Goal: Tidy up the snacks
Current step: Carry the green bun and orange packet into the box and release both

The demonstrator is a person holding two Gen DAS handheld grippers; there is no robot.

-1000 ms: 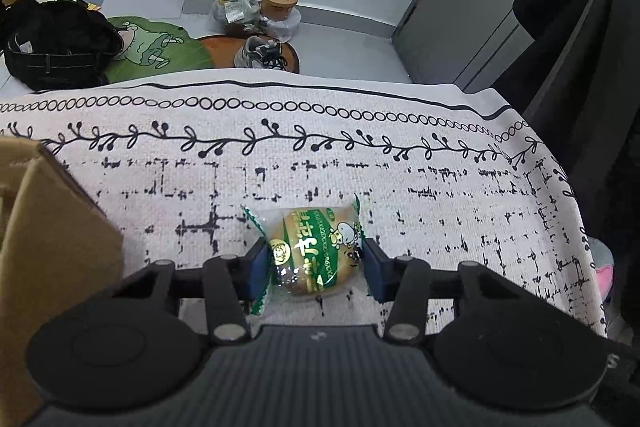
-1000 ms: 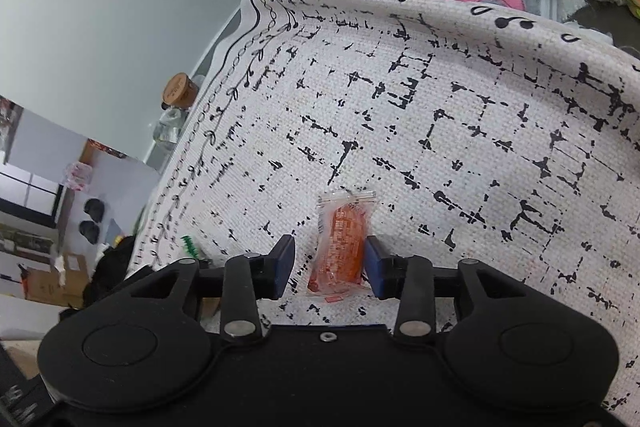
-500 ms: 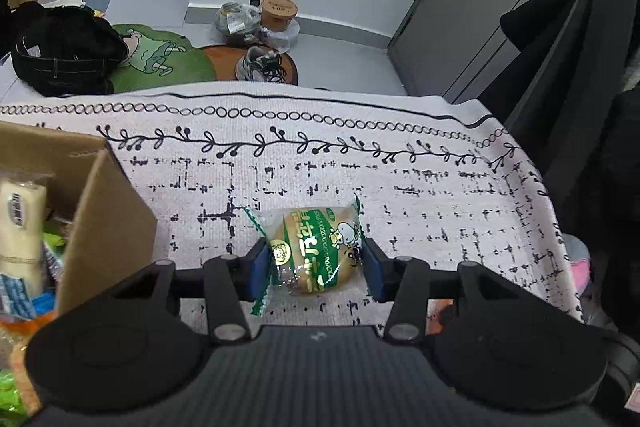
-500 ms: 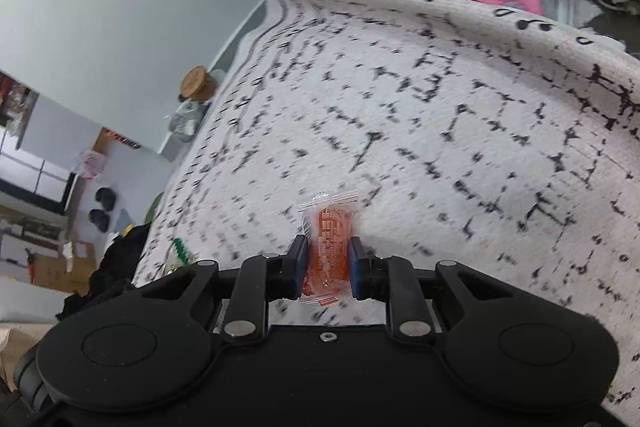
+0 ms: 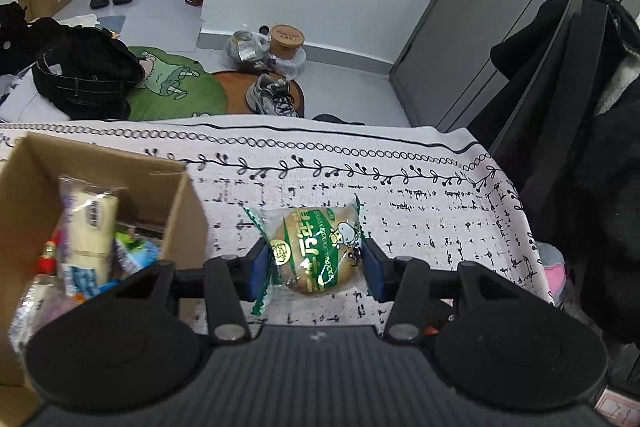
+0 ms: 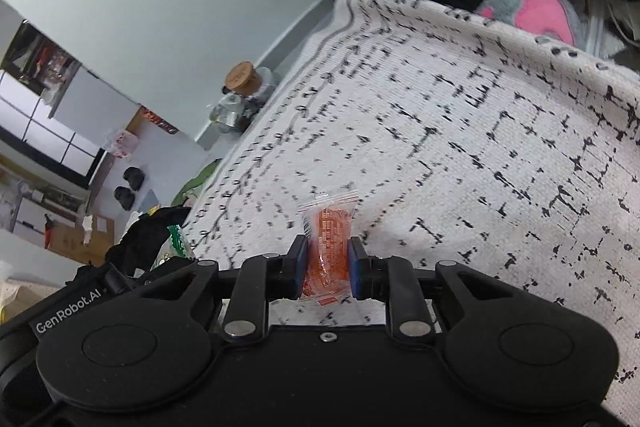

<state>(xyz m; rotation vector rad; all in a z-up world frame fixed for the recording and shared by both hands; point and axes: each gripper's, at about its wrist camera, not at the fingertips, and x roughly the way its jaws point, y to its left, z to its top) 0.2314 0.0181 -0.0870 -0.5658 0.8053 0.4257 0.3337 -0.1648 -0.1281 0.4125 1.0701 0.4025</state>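
Note:
My left gripper (image 5: 316, 269) is shut on a round bun in a green and clear wrapper (image 5: 314, 251), held above the white patterned cloth (image 5: 420, 203). To its left stands an open cardboard box (image 5: 178, 211) with several wrapped snacks inside, among them a pale bar (image 5: 90, 227). In the right wrist view my right gripper (image 6: 328, 269) is shut on a small orange snack packet (image 6: 330, 243), lifted off the cloth (image 6: 480, 167). The black left gripper body and a bit of green wrapper (image 6: 176, 241) show at the lower left of that view.
The cloth's far edge drops to a floor with a sneaker (image 5: 272, 99), a green mat (image 5: 176, 87), black bags (image 5: 80, 75) and a paper tub (image 5: 287, 41). Dark coats (image 5: 580, 107) hang at the right. A grey and pink plush (image 6: 536, 11) lies past the cloth's right edge.
My right gripper closed on the orange packet and raised it off the cloth. My left gripper rose with the bun, bringing the open box into sight at its left.

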